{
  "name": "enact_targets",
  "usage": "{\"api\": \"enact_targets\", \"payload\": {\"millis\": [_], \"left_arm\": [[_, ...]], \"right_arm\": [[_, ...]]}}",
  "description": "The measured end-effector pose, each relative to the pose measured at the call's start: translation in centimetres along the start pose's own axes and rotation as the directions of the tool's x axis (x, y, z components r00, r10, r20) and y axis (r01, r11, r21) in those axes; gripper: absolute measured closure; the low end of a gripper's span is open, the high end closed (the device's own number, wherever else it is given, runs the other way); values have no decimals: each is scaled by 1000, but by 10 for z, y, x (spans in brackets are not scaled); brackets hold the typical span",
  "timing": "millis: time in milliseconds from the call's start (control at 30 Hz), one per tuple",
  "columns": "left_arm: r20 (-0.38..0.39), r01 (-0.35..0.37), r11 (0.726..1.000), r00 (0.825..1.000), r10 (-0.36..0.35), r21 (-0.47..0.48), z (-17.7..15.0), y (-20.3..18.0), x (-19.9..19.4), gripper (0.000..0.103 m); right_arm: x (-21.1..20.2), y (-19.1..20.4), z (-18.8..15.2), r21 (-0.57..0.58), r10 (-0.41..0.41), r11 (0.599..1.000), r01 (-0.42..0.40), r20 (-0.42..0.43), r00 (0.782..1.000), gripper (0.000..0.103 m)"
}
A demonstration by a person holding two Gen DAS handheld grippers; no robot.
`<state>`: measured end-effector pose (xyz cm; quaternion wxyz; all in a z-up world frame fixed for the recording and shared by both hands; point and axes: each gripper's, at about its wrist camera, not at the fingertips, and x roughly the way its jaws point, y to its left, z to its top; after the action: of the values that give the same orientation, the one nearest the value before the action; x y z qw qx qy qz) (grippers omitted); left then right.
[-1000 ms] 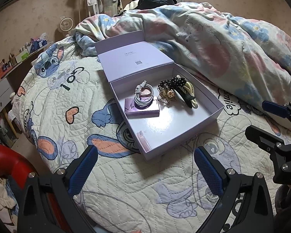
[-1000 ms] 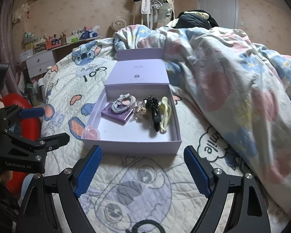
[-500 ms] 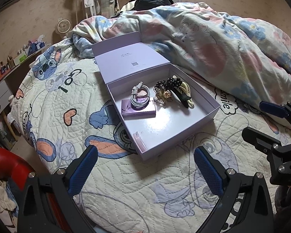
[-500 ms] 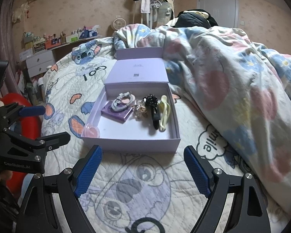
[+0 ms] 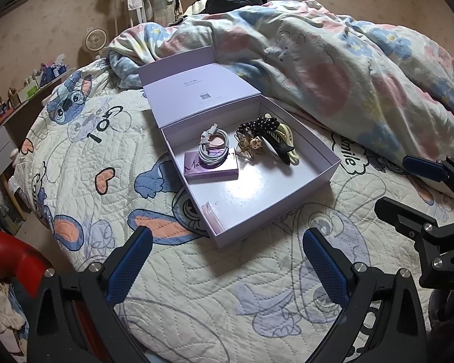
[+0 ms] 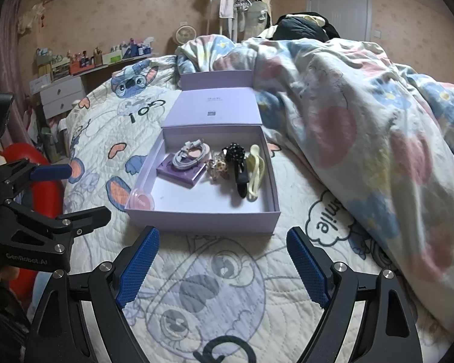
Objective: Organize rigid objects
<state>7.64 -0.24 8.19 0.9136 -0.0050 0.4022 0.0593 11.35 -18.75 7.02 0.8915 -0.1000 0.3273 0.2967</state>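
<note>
Lilac box (image 6: 202, 217) lies open on the quilt (image 6: 227, 287), holding a cable (image 6: 188, 155), clips (image 6: 240, 166) and a pink case (image 6: 142, 201). Both grippers, left (image 5: 227, 260) and right (image 6: 222, 263), hover near it, jaws wide, empty.

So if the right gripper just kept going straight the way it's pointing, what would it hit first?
Probably the near wall of the open lavender box, straight ahead of the open right gripper, though it might meet the quilted bedspread first; depth is unclear.

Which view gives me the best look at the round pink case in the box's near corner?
The right wrist view. There the round pink case shows its translucent face, tucked in the near left corner of the lavender box. In the left wrist view the case appears only edge-on, a thin sliver against the box's wall.
</note>
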Motion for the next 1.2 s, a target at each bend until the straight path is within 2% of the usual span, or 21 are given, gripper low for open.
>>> {"api": "enact_targets", "payload": {"millis": [900,1200], "left_arm": [[-8,8,1000,1000,-8,4,1,-2,-1,2],[-1,-10,1000,1000,10,19,1,-6,-5,2]], "right_arm": [[-3,-7,-2,18,-9,1000,9,-6,1000,16],[-5,-8,-2,22,-11,1000,11,-7,1000,16]]}}
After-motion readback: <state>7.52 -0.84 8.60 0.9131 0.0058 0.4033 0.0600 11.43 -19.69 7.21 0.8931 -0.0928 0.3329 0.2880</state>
